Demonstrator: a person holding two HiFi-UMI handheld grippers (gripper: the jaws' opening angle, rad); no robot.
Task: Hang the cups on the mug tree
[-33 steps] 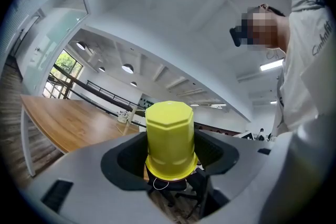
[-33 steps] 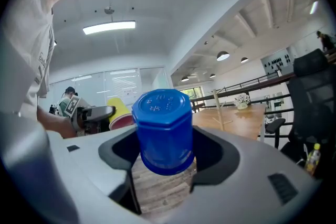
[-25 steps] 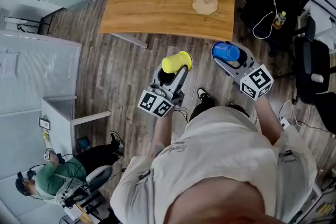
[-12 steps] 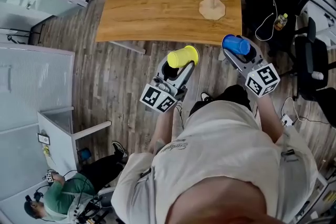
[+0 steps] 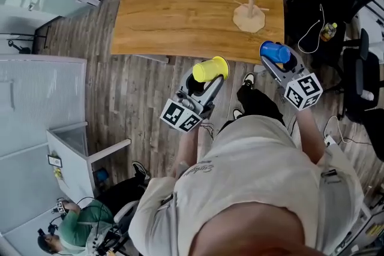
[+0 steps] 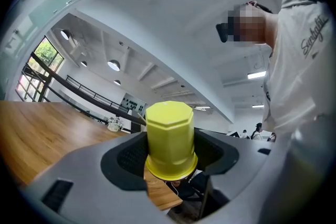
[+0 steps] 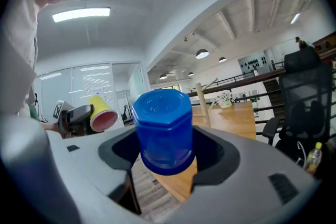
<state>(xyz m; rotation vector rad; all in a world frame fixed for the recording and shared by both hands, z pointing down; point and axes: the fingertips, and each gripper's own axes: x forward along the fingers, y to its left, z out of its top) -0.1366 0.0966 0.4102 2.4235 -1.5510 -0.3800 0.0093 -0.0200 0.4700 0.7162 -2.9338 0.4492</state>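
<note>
Head view: a person stands just off the near edge of a wooden table. The left gripper is clamped on a yellow cup. The cup lies sideways across the jaws, with its mouth toward the right. The mug tree stands upright near the table's near right corner, its pegs bare. The right gripper is clamped on a blue cup, base up, long axis crosswise to the jaws. Both cups hang in the air, short of the tree. Doing this well likely means bringing one cup in at a time and tilting its mouth over an upward-slanting peg.
</note>
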